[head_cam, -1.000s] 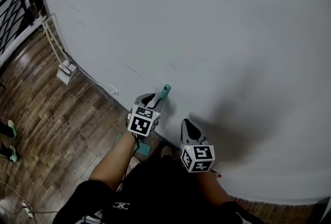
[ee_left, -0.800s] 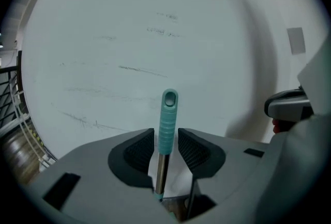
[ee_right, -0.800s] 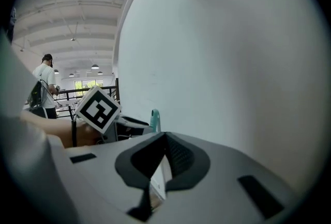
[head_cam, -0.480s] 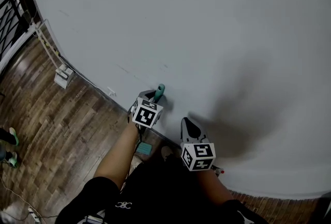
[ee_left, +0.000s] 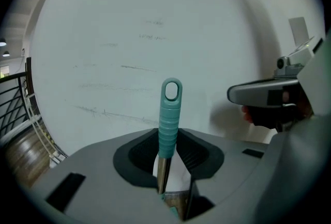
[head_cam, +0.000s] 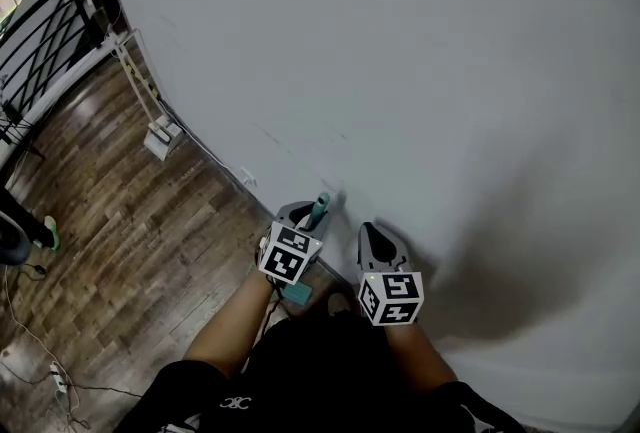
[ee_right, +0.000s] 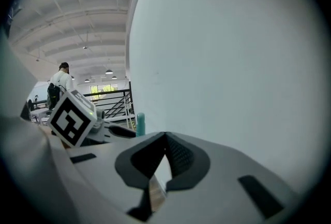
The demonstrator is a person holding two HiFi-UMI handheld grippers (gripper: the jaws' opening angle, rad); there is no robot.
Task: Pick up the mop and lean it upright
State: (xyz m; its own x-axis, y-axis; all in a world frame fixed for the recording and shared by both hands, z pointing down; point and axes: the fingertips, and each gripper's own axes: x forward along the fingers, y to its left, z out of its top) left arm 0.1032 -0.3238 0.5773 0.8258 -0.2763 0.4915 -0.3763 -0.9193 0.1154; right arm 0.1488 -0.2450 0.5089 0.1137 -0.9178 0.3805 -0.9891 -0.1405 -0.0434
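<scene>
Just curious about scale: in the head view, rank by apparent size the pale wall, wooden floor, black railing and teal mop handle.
1. Pale grey wall
2. Brown wooden plank floor
3. Black metal railing
4. Teal ribbed mop handle, though only its top shows

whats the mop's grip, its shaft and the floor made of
grip: looks like moulded plastic, matte teal, ribbed, with a hanging loop at the tip.
shaft: probably a metal tube; thin and silvery with a glossy streak.
floor: wood or wood-look laminate, can't tell which; brown grained planks with a slight sheen.
</scene>
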